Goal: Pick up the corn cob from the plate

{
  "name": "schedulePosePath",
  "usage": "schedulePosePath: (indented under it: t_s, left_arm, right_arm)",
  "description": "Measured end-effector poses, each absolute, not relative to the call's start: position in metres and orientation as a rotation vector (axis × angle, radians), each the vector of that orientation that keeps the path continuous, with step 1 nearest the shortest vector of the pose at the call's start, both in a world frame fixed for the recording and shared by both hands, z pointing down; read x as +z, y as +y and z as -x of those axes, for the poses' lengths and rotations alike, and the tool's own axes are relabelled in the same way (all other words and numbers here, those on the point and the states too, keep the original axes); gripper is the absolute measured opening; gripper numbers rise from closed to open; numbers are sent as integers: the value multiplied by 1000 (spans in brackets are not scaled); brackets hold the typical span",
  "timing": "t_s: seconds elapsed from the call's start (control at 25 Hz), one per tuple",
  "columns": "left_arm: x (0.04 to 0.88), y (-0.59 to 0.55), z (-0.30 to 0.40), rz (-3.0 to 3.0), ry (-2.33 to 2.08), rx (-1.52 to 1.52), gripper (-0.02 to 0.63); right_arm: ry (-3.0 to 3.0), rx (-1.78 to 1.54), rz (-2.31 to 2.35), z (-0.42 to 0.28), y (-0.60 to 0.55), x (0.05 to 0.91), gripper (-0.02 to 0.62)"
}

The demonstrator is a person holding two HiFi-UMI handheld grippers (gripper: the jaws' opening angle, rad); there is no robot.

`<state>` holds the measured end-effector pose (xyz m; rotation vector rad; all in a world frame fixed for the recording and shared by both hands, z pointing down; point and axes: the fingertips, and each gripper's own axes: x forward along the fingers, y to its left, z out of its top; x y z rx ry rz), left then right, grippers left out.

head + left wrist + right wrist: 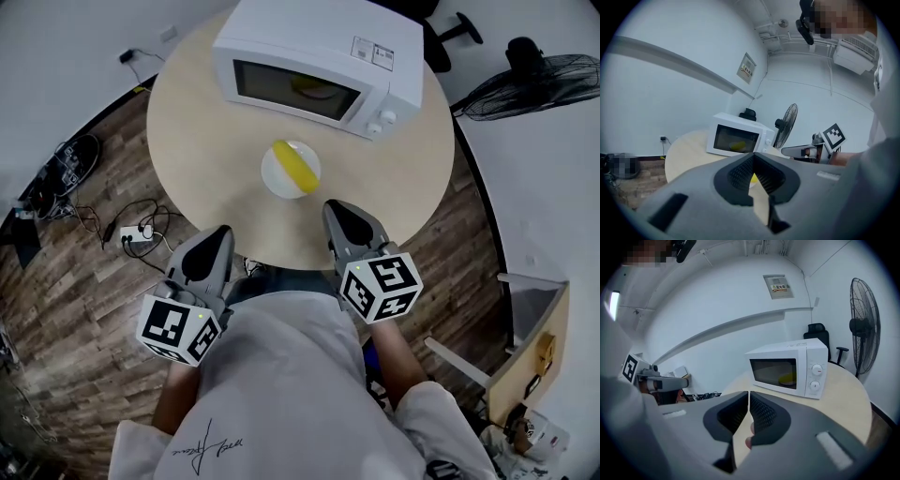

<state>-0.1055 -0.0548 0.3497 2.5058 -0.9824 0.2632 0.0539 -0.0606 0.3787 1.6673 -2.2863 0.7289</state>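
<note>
Corn cob [298, 167] lies on the white plate [277, 180] at my 12 o'clock. Left gripper [217, 236] sits at the plate's 7 o'clock, right gripper [337, 210] at 5 — both tipped slightly down, jaws together.

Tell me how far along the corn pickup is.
Done: nothing yet; the corn cob lies on the plate, untouched. In hand: the right gripper is over the near edge of the table, short of the plate, jaws shut and empty; the left gripper, also shut, hangs back. Left: open, reach the cob, grip, lift.
</note>
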Motion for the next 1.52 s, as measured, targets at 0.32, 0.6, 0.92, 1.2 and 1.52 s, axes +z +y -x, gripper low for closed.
schedulePosePath:
  t_s: [0.32, 0.6, 0.92, 1.2, 1.52]
  left_arm:
    - [355, -72, 101, -2483, -1004, 269, -2]
    - [366, -80, 98, -2460, -999, 293, -3]
    - [371, -84, 98, -2443, -990, 321, -5]
    - [375, -80, 99, -2447, -975, 351, -5]
    - [382, -76, 104, -2420, -999, 374, -5]
  right_arm:
    - [-2283, 777, -1595, -55, -91, 395, 37]
    - [-2261, 823, -1547, -54, -109, 412, 48]
    - [-2217, 832, -1493, -51, -123, 433, 54]
    - [-2170, 817, -1465, -54, -131, 451, 55]
    - [-2132, 827, -1426, -53, -136, 473, 66]
